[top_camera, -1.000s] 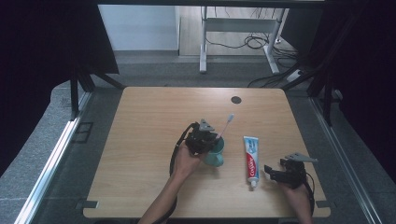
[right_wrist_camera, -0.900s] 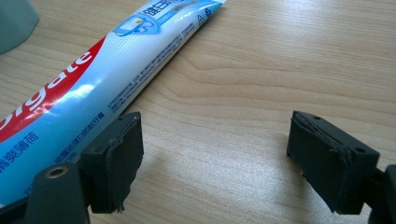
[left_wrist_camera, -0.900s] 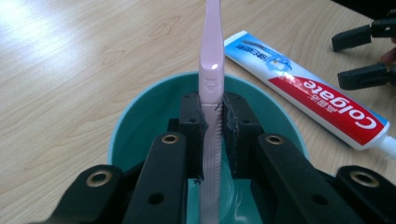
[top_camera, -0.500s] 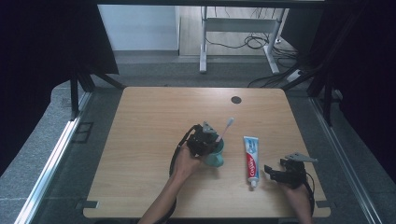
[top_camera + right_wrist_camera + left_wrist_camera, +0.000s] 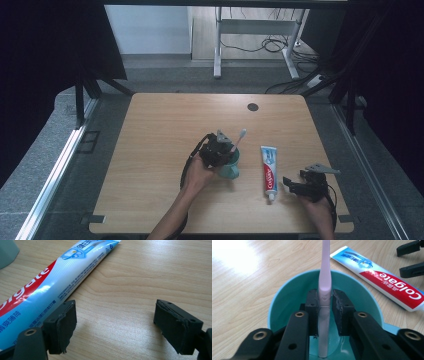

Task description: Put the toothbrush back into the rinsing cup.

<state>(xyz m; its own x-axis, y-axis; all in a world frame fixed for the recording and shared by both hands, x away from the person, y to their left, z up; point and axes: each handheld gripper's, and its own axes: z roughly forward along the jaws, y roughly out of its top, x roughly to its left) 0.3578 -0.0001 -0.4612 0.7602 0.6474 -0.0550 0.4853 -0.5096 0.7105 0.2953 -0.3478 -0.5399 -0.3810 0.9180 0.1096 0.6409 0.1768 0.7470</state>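
The toothbrush, clamped by the left gripper, is now lowered into the cup, bristles pointing up-right; the right gripper is held wide open, empty.

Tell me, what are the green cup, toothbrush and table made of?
Cup: likely smooth teal plastic, evenly coloured with soft sheen. Toothbrush: pale pink plastic, apparently, with a ribbed grip section. Table: light wood or wood-look laminate; grain lines show, slightly glossy.
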